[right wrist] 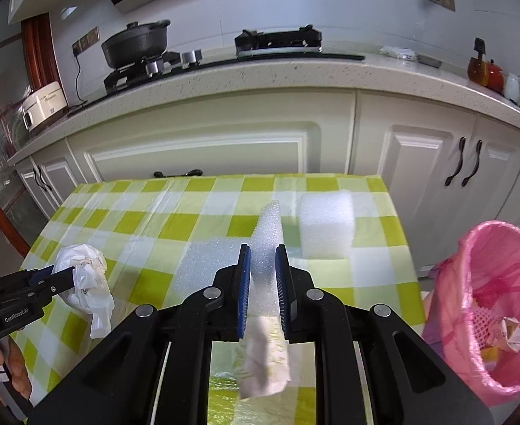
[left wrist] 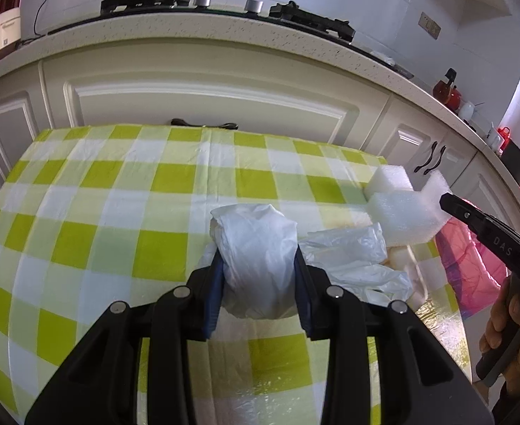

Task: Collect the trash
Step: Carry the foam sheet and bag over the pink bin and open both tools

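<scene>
Now the left gripper (left wrist: 258,276) fingers clamp a white plastic bag (left wrist: 256,248); the right gripper (right wrist: 262,276) fingers pinch a foam piece (right wrist: 267,233).

Tablecloth (left wrist: 118,191): green-and-white check, smooth, faint sheen, creased like thin plastic sheeting.

Plastic bag (left wrist: 256,248) between left gripper's (left wrist: 256,276) pads: thin white film, crumpled, semi-translucent, soft gloss.

Foam piece (right wrist: 265,233) in right gripper (right wrist: 263,276): white foam, fine-celled, grainy, matt. Foam block (right wrist: 325,226) at its 2 o'clock: same material, smoother faces.

Gripper bodies: matt black plastic, shiny metal pivot pins; pads blue, ribbed.

Bin liner (right wrist: 472,283), 3 o'clock in right wrist view: pink plastic film, translucent, wrinkled, glossy.

Countertop (right wrist: 295,74): speckled, polished, stone-like. Cabinet doors (right wrist: 203,141): cream, satin-painted. Pot (right wrist: 136,44): dark, matt.
</scene>
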A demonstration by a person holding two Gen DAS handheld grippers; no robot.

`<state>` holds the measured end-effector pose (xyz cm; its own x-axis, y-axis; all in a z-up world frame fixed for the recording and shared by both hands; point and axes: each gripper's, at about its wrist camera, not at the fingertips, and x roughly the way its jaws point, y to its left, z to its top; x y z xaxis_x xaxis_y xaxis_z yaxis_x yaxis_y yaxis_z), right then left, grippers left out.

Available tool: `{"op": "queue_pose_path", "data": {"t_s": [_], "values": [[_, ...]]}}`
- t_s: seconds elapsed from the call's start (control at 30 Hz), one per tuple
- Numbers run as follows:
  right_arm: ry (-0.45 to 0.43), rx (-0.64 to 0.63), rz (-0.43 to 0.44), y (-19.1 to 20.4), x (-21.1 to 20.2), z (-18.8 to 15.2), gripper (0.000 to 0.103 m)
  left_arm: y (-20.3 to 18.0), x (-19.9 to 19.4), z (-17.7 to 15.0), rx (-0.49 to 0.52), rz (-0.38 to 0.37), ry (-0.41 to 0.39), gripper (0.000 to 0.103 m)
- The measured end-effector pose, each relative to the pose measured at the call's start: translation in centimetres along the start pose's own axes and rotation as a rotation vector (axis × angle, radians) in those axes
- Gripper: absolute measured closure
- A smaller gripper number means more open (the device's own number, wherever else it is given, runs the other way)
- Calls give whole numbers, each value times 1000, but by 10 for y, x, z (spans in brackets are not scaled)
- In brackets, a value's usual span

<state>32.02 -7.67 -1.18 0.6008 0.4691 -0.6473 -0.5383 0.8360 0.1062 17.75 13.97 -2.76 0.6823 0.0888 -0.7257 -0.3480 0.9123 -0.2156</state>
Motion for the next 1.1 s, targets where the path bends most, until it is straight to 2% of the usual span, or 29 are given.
{"op": "queue_pose_path", "data": {"t_s": [0.3,0.63,0.83,1.1], "values": [[-74,53,-49,-52,-51,6,87,-56,-10,22,73,-34,-45,69],[-122,125,-152,-135,-91,-1,87,-166,-3,41,213,-137,-70,69],[-120,172,-221,-189,-102,-10,87,-241,6,45,306,-207,-78,69],[-99,216,-271,-233,-98,-18,86,-298,19,48,361,-251,-62,69]]}}
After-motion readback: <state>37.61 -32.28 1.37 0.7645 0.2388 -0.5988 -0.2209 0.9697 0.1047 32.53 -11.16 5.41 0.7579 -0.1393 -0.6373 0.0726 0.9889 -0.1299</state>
